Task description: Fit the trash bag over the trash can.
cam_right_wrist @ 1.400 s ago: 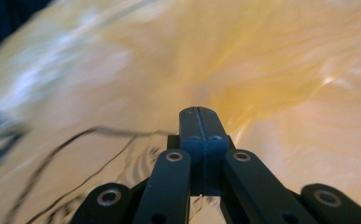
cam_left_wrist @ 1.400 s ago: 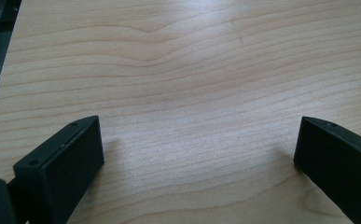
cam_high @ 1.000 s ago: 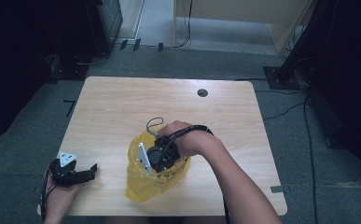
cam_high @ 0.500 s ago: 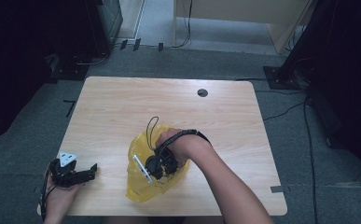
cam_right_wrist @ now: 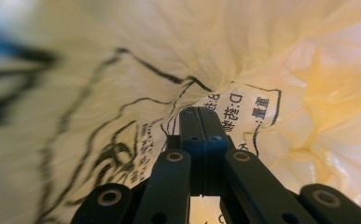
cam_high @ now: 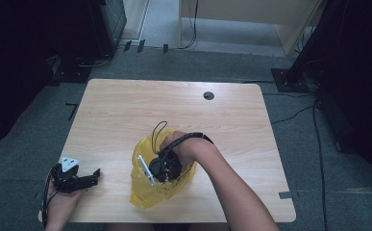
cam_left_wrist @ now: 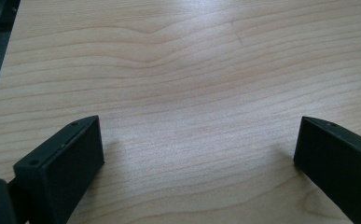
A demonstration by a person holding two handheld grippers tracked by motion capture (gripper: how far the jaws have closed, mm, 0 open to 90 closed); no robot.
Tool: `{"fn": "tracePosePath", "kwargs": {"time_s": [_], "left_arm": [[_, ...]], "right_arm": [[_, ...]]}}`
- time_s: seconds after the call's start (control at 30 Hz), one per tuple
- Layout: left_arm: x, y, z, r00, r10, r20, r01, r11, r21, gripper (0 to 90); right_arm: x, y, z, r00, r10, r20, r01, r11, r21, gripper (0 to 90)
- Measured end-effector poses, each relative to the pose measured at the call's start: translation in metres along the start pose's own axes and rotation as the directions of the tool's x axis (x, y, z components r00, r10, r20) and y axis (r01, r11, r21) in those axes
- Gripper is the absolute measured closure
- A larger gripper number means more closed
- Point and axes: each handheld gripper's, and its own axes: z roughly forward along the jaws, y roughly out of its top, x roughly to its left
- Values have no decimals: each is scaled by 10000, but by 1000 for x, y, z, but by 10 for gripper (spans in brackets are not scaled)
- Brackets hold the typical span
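Observation:
A yellow plastic bag (cam_high: 142, 192) with black print lies near the table's front edge. My right gripper (cam_high: 160, 169) points down into its open mouth, with the person's hand around it. Seen from the right gripper view, my right gripper (cam_right_wrist: 204, 112) has both jaws pressed flat together, and nothing shows between them. The printed yellow film (cam_right_wrist: 308, 93) surrounds them on all sides. At the table's front left corner my left gripper (cam_high: 91, 177) rests low over the wood. In its own view my left gripper (cam_left_wrist: 197, 154) stands wide open over bare wood.
The wooden table (cam_high: 174, 110) has a round cable hole (cam_high: 208, 95) near its far edge. Grey carpet surrounds it, with dark equipment and cables on the floor beyond. The person's left hand (cam_high: 61, 202) reaches past the front left corner.
My right gripper has sunk deeper into the yellow bag, and the bag has bulged around it. The left gripper has stayed put.

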Motion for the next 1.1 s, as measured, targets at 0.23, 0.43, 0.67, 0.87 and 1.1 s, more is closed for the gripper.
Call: {"fn": "tracePosePath", "kwargs": {"time_s": [0.23, 0.43, 0.67, 0.87, 1.1], "left_arm": [[0, 0, 0, 10000, 0, 2, 0, 10000, -4, 9], [0, 0, 0, 10000, -8, 2, 8, 10000, -8, 9], [0, 0, 0, 10000, -6, 1, 6, 10000, -5, 9], [0, 0, 0, 10000, -5, 1, 5, 10000, -3, 9], [0, 0, 0, 10000, -6, 0, 6, 10000, -4, 9]], "right_arm": [[15, -5, -22, 9988, 61, 494, -37, 9988, -494, 900], [27, -14, -37, 9965, 232, 809, -194, 9987, -477, 900], [46, -28, -59, 9877, 526, 1475, -389, 9948, -943, 900], [54, -34, -72, 9799, 624, 1894, -367, 9900, -1363, 900], [71, -45, -88, 9684, 723, 2388, -307, 9843, -1736, 900]]}}
